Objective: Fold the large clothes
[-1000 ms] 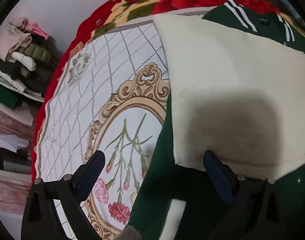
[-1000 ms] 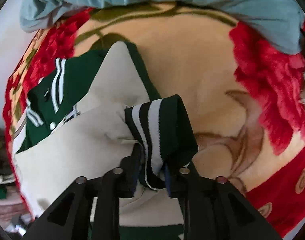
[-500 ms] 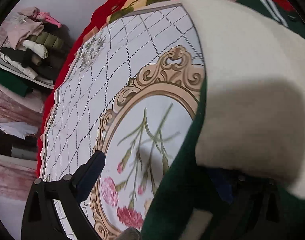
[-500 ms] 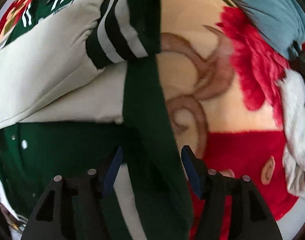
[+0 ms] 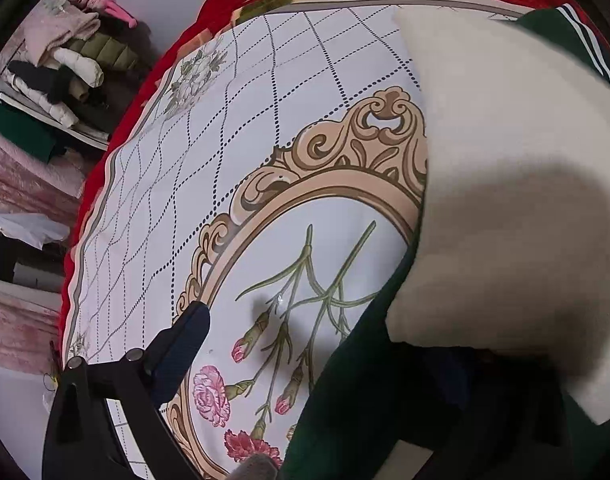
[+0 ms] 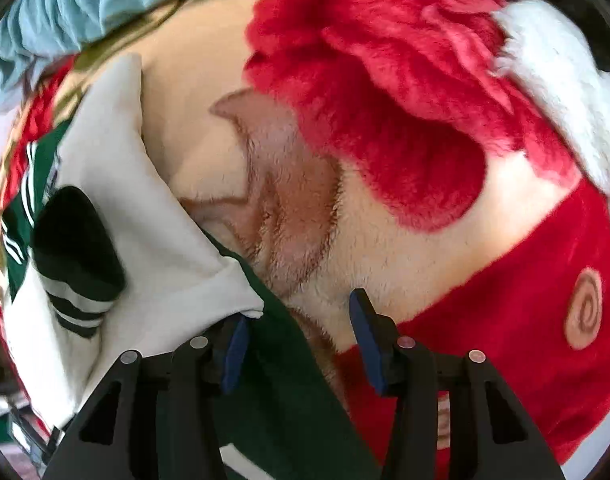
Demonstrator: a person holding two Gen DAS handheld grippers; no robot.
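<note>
A green varsity jacket (image 5: 369,412) with cream sleeves (image 5: 505,168) lies on the bed. In the left wrist view my left gripper (image 5: 325,344) is open; its left finger (image 5: 185,340) shows over the floral sheet, and its right finger is hidden under the folded cream sleeve. In the right wrist view the jacket (image 6: 281,392) lies at the left with a cream sleeve (image 6: 145,216) and its striped dark cuff (image 6: 77,264) folded across it. My right gripper (image 6: 297,344) is open, with the jacket's green edge lying between its fingers.
A white floral sheet (image 5: 233,184) covers the bed over a red and cream plush blanket (image 6: 385,112). A light blue cloth (image 6: 85,4) lies at the bed's far side. Folded clothes are stacked on shelves (image 5: 61,76) to the left.
My right gripper let go of the striped cuff, opened, and now sits at the jacket's right edge. The left gripper moved so the cream sleeve covers its right finger.
</note>
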